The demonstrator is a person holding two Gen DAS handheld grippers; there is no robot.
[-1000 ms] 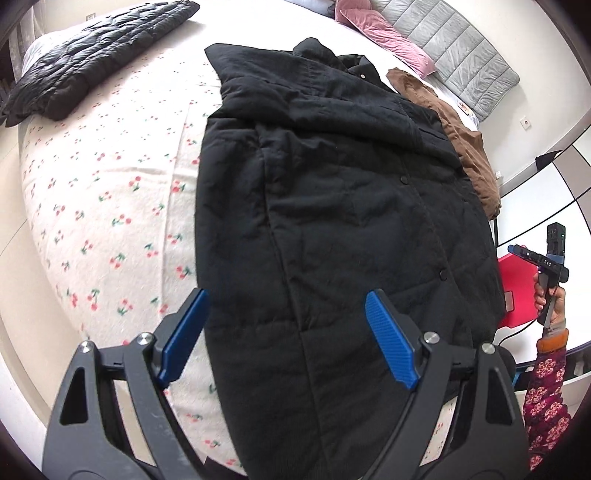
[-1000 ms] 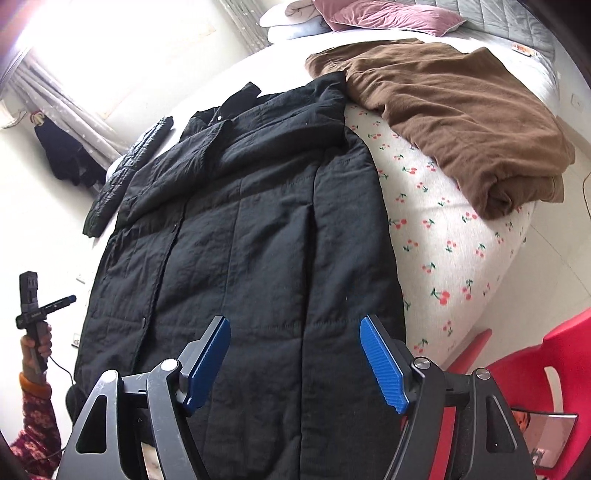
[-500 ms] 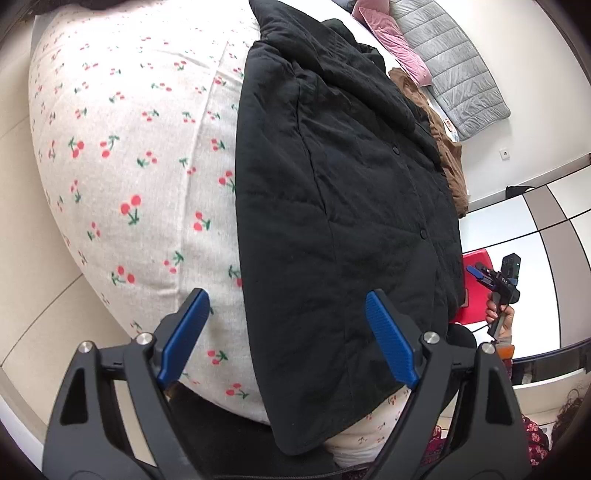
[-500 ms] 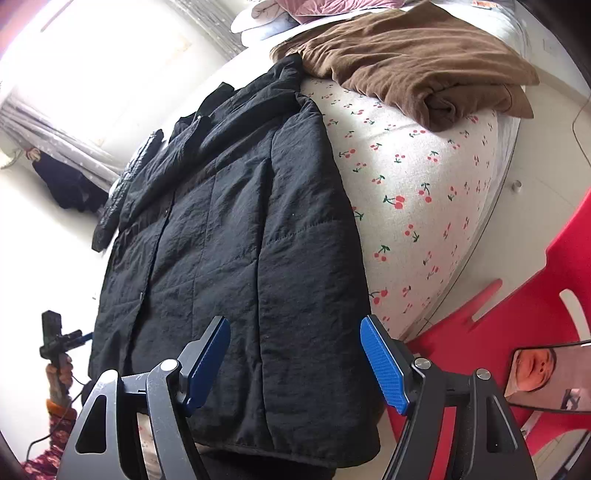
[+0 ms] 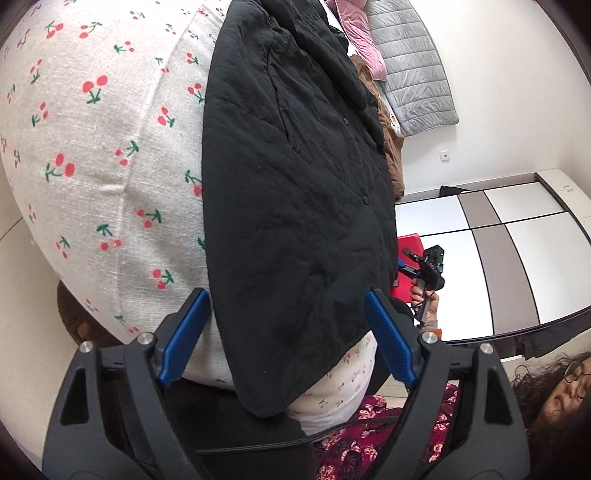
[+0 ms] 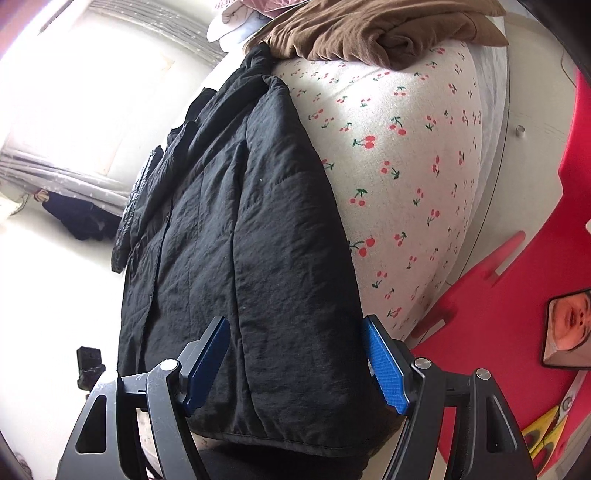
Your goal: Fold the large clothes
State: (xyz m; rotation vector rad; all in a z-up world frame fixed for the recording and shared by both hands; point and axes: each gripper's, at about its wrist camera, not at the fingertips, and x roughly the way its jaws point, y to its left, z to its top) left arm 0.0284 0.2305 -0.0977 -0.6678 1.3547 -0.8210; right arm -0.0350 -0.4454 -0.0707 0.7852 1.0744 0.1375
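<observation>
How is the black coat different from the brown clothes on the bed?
The black coat is spread out long and fairly flat, while the brown clothes sit bunched in a heap. The coat's hem hangs over the near edge of the bed; the brown clothes lie farther back. The coat looks quilted with snap buttons; the brown fabric looks soft and plain. Both rest on the cherry-print sheet.

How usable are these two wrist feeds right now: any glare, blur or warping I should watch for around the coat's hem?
Left wrist view: evenly lit and sharp; fisheye bulges the bed and bends the wardrobe lines. Right wrist view: the window is blown out white, washing out the upper left; the black coat keeps its wrinkle detail down to the hem. Both views darken at the corners.
</observation>
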